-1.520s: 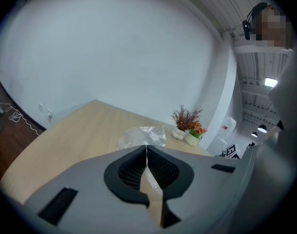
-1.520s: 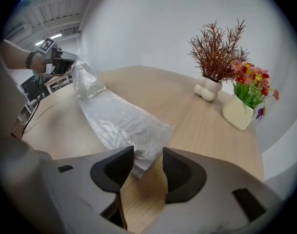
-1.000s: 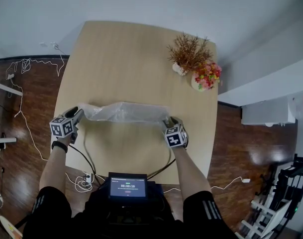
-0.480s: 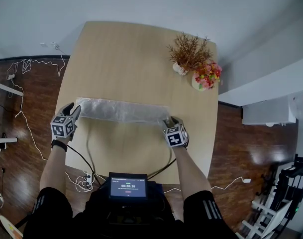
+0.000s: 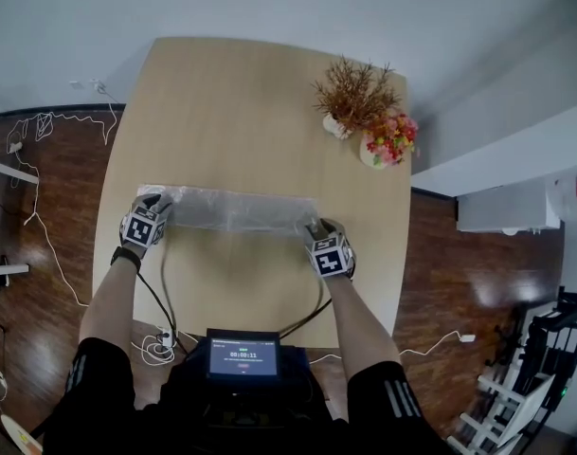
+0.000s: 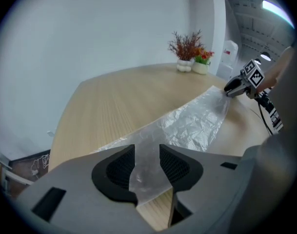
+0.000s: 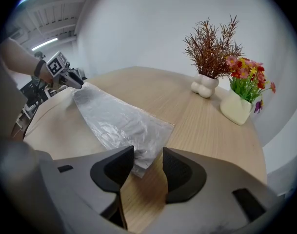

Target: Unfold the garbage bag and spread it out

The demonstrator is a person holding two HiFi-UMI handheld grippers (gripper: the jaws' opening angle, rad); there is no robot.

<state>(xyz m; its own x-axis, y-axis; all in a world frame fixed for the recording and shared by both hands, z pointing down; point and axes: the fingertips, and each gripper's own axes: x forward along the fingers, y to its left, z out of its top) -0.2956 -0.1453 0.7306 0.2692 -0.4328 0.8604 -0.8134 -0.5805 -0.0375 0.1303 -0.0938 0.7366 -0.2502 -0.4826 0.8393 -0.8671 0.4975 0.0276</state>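
Now, garbage bag (image 5: pixel 233 210) (clear), left tongs (image 6: pixel 147 151) gripping.

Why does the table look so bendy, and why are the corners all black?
Left gripper view and right gripper view: the wide-angle lens bends the edge of the table and leaves dark corners. Head view: milder bend, even light, and the garbage bag shines pale.

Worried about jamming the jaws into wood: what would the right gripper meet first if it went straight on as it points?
Probably the garbage bag: its near corner lies flat on the table just ahead of the open jaws of the right gripper, with the wood directly beneath the film.
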